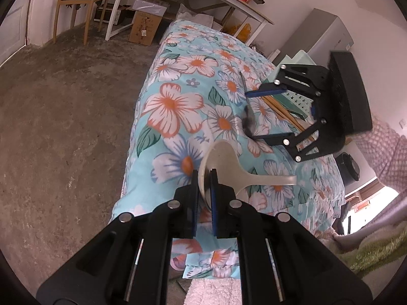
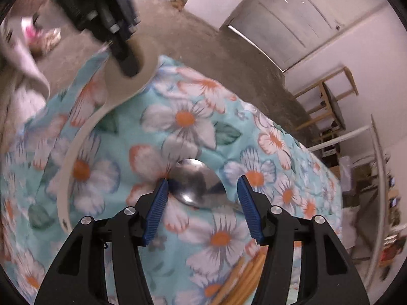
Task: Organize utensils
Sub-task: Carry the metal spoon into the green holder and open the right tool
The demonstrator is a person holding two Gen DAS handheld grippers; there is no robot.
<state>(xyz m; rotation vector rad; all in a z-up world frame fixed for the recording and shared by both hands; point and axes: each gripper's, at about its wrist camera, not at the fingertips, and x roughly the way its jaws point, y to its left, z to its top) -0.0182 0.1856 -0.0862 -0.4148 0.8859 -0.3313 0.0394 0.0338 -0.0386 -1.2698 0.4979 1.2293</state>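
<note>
Two grippers are in play over the floral cloth (image 1: 178, 106). Your left gripper (image 1: 204, 175) is clamped narrow on the rim of the white ladle's (image 1: 229, 162) bowl, holding it above the cloth with the handle pointing off to the right of the gripper; in the right wrist view the same ladle (image 2: 122, 84) shows at the upper left, its long handle curving down over the cloth. Your right gripper (image 2: 202, 190) has its jaws standing about half apart, nothing pressed between the blue pads, and it points down at the cloth. The metal spoon (image 2: 197, 185) lies on the cloth right between and just beyond those pads, bowl up, not gripped. Nearer you than the spoon, by the right finger, a bundle of wooden chopsticks (image 2: 244, 279) rests on the cloth. In the left wrist view the chopsticks (image 1: 279, 106) lie under the right gripper (image 1: 257, 114), beside a pale green perforated tray (image 1: 297, 99)
</note>
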